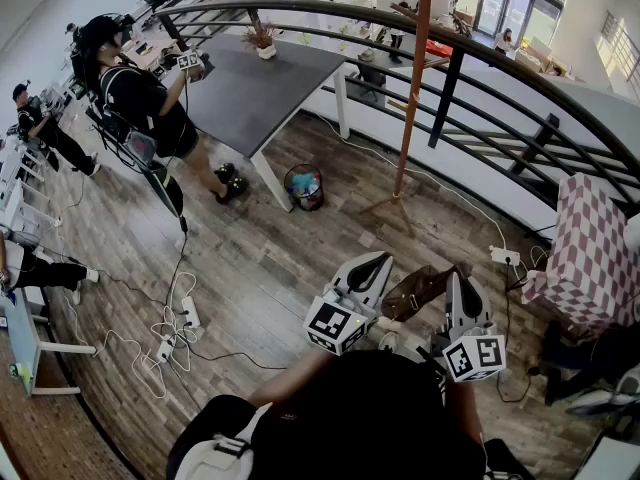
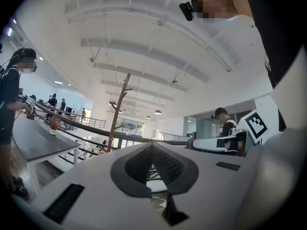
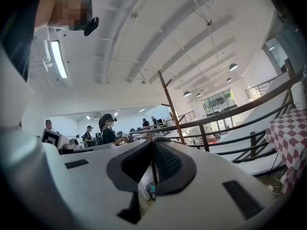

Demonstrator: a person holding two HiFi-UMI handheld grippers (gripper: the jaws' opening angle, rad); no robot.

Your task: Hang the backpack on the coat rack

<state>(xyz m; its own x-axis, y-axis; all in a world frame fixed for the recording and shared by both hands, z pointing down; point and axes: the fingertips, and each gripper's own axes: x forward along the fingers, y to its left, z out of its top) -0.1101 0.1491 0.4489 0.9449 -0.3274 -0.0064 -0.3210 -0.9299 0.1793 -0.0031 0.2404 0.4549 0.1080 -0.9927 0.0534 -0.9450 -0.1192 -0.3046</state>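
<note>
Big open hall, white ceiling with beams. Wood plank floor [image 1: 270, 258] takes up most of the head view. A dark curved railing [image 1: 480, 53] runs across the far side. Grey table [image 1: 260, 88] stands far left with a small potted plant [image 1: 264, 40] on it. A checked cloth [image 1: 590, 238] drapes something on the right.

The coat rack [image 1: 412, 98], a bare brown wooden pole, stands upright just inside the railing. A person [image 1: 140, 103] stands at the table's left end.

The brown backpack [image 1: 418, 288] lies on the floor near us, well apart from the rack. It sits between the left gripper [image 1: 378, 258] and right gripper [image 1: 462, 280].

Both grippers have their jaws together with nothing in them.

Small bin [image 1: 304, 186] sits by a table leg. Power strips [image 1: 190, 313] and cables are on the floor at left.
</note>
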